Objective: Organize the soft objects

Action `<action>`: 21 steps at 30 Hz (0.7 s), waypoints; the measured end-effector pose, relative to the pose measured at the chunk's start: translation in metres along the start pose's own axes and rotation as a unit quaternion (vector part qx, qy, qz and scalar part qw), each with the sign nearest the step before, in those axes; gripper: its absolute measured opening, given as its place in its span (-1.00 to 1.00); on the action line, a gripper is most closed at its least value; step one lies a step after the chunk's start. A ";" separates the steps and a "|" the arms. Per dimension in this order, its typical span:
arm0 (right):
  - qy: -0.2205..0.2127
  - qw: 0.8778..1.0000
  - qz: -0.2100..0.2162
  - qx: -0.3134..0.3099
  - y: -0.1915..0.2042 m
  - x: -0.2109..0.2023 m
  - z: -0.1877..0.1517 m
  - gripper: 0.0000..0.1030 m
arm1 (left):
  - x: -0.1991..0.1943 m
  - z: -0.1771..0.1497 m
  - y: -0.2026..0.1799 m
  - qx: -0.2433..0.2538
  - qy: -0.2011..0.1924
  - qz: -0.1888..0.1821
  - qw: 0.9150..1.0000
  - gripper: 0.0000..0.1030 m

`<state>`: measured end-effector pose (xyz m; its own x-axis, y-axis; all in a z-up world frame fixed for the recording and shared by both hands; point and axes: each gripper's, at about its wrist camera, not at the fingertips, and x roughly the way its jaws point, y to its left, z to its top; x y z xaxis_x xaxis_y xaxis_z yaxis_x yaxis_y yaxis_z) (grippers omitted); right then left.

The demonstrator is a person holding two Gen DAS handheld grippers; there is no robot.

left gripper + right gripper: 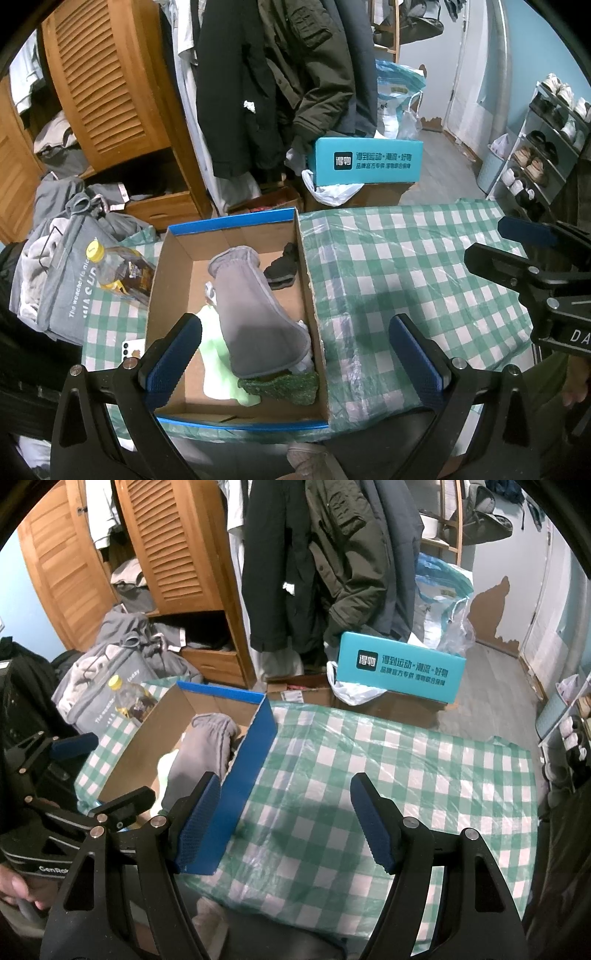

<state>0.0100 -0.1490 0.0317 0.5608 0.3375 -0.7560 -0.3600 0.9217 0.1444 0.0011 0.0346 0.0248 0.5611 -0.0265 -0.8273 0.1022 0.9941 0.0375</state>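
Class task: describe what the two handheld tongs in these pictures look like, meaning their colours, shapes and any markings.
Both tools match. The left tongs have two black, angular arms with triangular cut-outs and round silver bolts, and each arm ends in a blue pad with a ridged, textured face. The right tongs are built the same way. White lettering marks the black bodies, but it is only partly readable. No cables show.

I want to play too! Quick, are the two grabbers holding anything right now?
Left gripper: open, holding nothing, above the cardboard box.
Right gripper: open, holding nothing, above the checked tablecloth.
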 end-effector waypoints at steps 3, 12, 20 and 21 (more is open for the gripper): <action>0.000 1.000 0.000 -0.001 -0.001 -0.001 0.000 0.40 | 0.000 0.000 0.000 0.001 -0.001 0.000 1.000 0.98; 0.000 1.000 -0.001 0.000 -0.002 -0.001 0.000 0.40 | 0.001 -0.002 -0.003 0.007 -0.002 0.000 1.000 0.98; 0.000 1.000 0.000 -0.001 0.000 0.000 0.000 0.40 | 0.000 -0.002 -0.003 0.008 -0.002 -0.001 1.000 0.98; 0.000 1.000 0.000 -0.001 0.000 0.000 0.000 0.40 | 0.000 -0.001 -0.004 0.009 -0.003 -0.001 1.000 0.98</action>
<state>0.0099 -0.1493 0.0319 0.5608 0.3365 -0.7565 -0.3603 0.9218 0.1430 -0.0002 0.0307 0.0239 0.5650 -0.0295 -0.8246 0.1191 0.9918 0.0461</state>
